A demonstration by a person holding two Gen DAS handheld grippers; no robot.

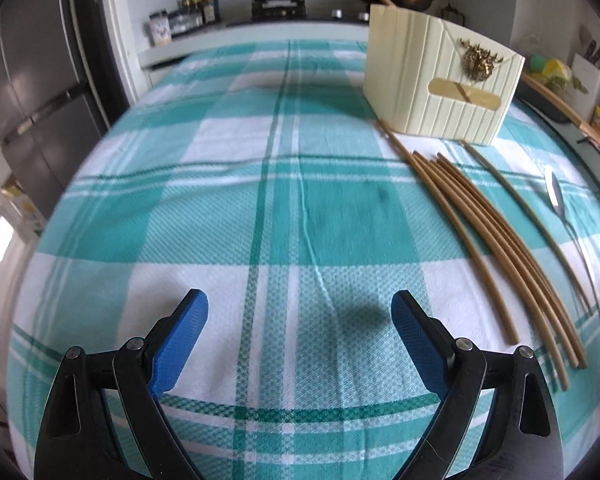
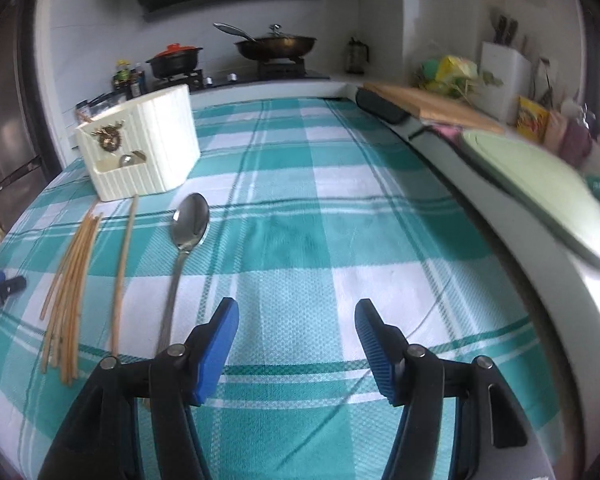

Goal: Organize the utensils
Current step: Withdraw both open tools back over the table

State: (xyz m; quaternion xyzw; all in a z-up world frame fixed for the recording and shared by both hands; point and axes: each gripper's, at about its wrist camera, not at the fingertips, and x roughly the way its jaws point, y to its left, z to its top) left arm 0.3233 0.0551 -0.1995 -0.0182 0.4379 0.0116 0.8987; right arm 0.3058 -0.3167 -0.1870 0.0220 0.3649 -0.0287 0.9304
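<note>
We judge the sorting barely begun: nearly everything lies loose on the checked cloth of the bench (image 1: 228, 216), and neither tool carries anything. Starting at the left, our left gripper (image 1: 300, 312) hovers over bare cloth with its blue fingers (image 1: 180, 344) spread wide, released and touching nothing. To its right lies the fan of chopsticks (image 1: 496, 240), one stray chopstick (image 1: 520, 200) just beside them, then the spoon (image 1: 556, 196); beyond them stands the cream holder (image 1: 440, 80), which in the right view seems to hold one rounded metal piece already, though we cannot tell what. Our right gripper (image 2: 296, 320) is likewise spread and empty, its left finger just beside the spoon handle. The next move, we think, calls for shifting left over that thin handle, lowering flat to the cloth and pinching it cleanly.
</note>
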